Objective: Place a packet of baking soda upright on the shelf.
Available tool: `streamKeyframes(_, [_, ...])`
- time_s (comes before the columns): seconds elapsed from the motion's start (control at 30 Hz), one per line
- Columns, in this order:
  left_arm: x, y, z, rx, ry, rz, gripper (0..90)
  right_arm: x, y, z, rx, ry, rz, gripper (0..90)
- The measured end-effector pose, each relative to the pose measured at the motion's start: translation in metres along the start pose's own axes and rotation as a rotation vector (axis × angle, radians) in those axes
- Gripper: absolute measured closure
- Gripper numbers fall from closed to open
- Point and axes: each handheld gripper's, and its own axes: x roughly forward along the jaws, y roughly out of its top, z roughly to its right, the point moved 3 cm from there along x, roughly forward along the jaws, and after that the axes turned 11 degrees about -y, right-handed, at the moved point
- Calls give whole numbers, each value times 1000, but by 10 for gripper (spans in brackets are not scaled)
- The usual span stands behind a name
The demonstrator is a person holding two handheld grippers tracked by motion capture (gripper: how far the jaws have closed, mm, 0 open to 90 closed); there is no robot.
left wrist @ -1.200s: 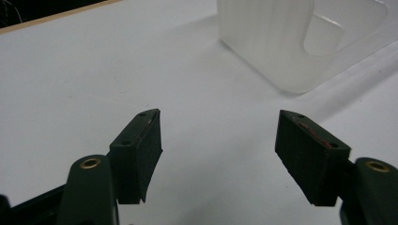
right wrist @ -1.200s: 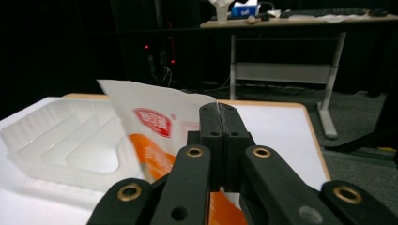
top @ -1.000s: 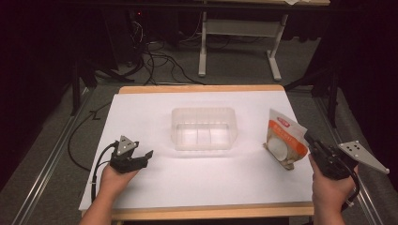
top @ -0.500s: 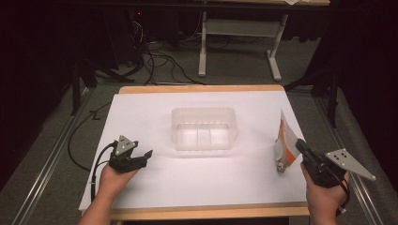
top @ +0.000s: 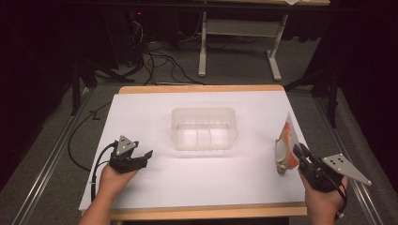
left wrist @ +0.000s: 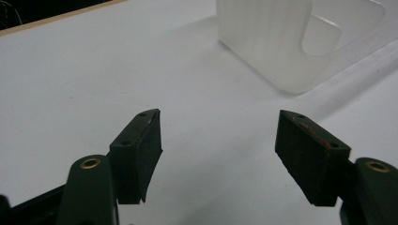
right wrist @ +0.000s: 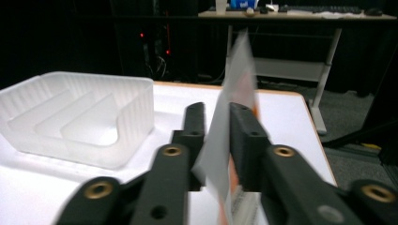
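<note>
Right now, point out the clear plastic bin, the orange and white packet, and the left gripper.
clear plastic bin point(top: 204, 114), high view, far rim.
orange and white packet point(top: 287, 140), high view, upper face.
left gripper point(left wrist: 218, 159), left gripper view, midway between its open fingertips.

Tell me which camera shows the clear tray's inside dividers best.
The high view: it looks down into the clear tray, so its compartments lie open. The right gripper view shows the ribs side-on. The left gripper view catches one corner.

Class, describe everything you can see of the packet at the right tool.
The packet is a flat, thin pouch, orange and white with a pale round patch on its face. It stands on edge near the table's right edge, its lower end on the white sheet. It sits between the right tool's jaws, which have just been opening.
</note>
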Motion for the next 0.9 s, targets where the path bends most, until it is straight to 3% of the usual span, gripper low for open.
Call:
streamKeyframes(0.43, [0,0,1,6,-4,-3,324,20,-21,3,14,-8,-103,745])
streamKeyframes(0.9, [2,0,2,13,-10,-14,323,26,-22,13,37,-71,-78,824])
